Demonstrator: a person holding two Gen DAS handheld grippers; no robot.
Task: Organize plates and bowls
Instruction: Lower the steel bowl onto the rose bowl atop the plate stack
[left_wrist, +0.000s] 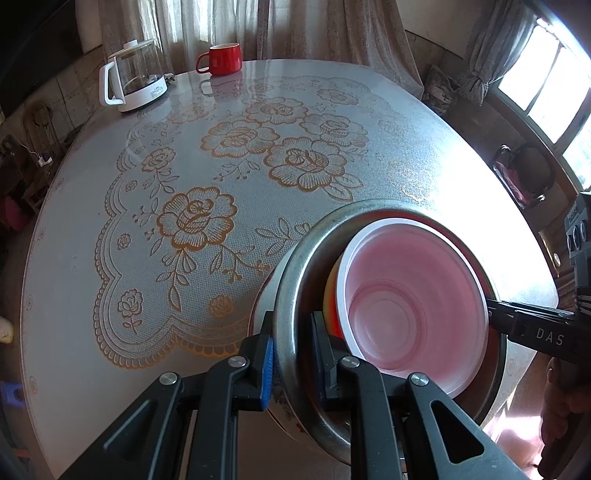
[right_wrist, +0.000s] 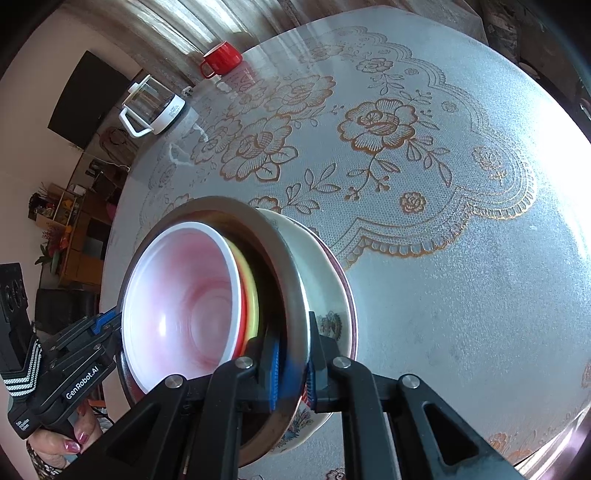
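Now both grippers, left gripper (left_wrist: 291, 363) and right gripper (right_wrist: 291, 363), clamp their fingers on the steel bowl (left_wrist: 295, 280) rim, carrying the nested stack above the desk (left_wrist: 110, 369); next, lower it level.

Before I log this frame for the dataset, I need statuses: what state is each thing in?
Left gripper: shut on the steel bowl's rim.
Right gripper: shut on the opposite rim.
Steel bowl: held between both, tilted.
White bowl: nested inside, empty.
Yellow and red bowls: nested under it, only rims show.
Floral bowl: under the steel bowl.
Red mug: upright.
Glass kettle: upright, lid on.
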